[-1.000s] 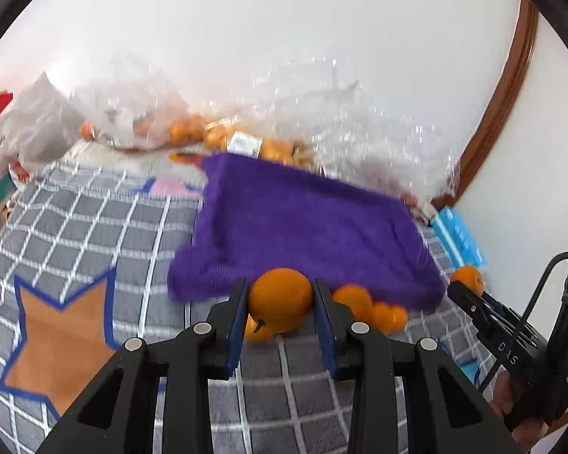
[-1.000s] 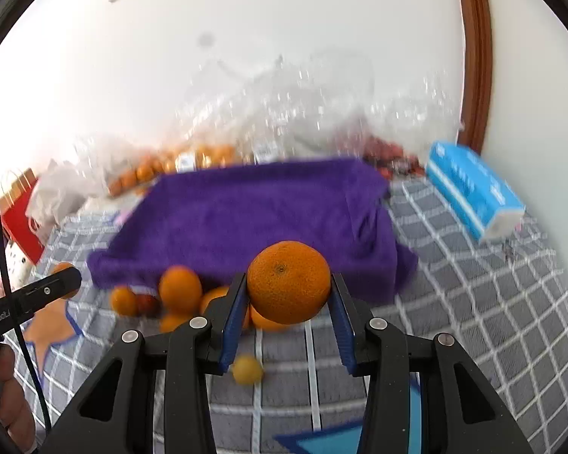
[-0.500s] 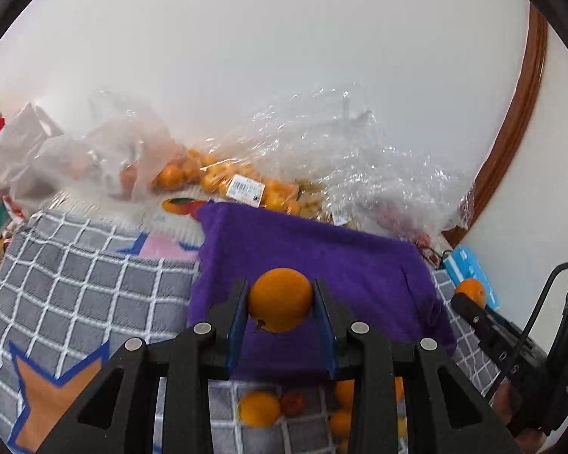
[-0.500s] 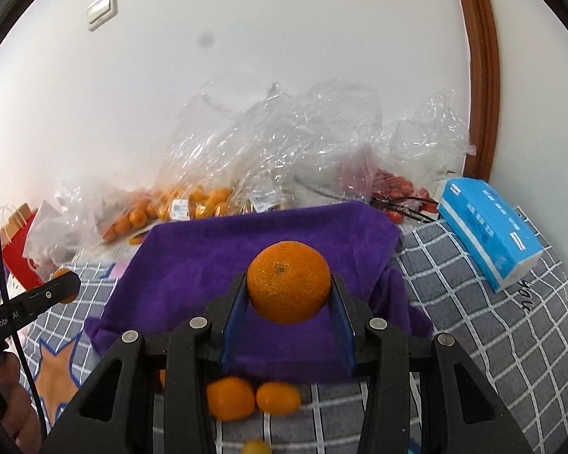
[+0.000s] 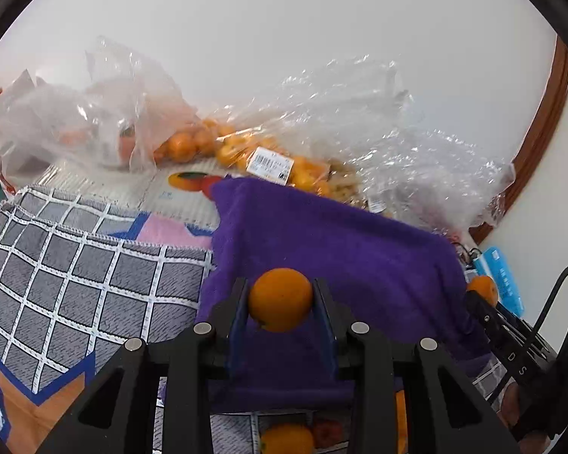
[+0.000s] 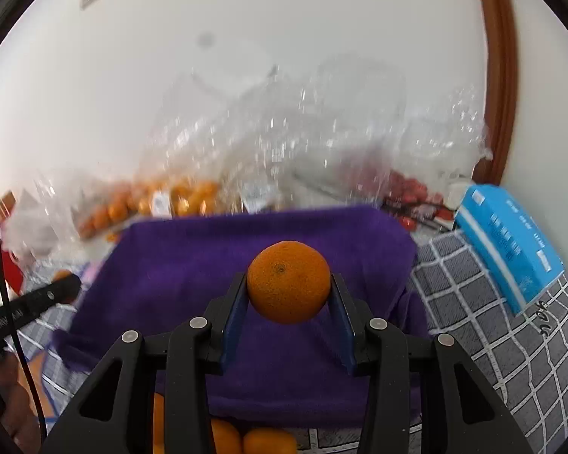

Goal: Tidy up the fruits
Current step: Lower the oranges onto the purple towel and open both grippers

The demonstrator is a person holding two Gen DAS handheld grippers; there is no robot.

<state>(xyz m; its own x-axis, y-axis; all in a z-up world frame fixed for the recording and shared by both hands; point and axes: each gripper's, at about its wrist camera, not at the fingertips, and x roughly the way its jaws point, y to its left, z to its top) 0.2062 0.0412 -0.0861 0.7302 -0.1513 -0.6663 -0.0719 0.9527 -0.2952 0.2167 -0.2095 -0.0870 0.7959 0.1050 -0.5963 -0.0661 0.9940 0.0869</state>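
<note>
Both grippers have risen from the loose oranges [image 6: 223,439]: the left gripper [image 5: 280,302] and right gripper [image 6: 287,283] each clamp an orange in their jaws above the purple towel [image 5: 340,249], apparently ready for placing.

We lifted both grippers up off the grey checked blanket [image 5: 75,287] and carried them forward over the purple towel [image 5: 340,249]. The left gripper [image 5: 280,302] brought its orange [image 5: 280,299] from the towel's near edge to above its middle; the right gripper [image 6: 287,287] did likewise with the larger orange [image 6: 288,282]. The loose oranges [image 6: 246,440] on the blanket slid to the bottom edge of both views.
</note>
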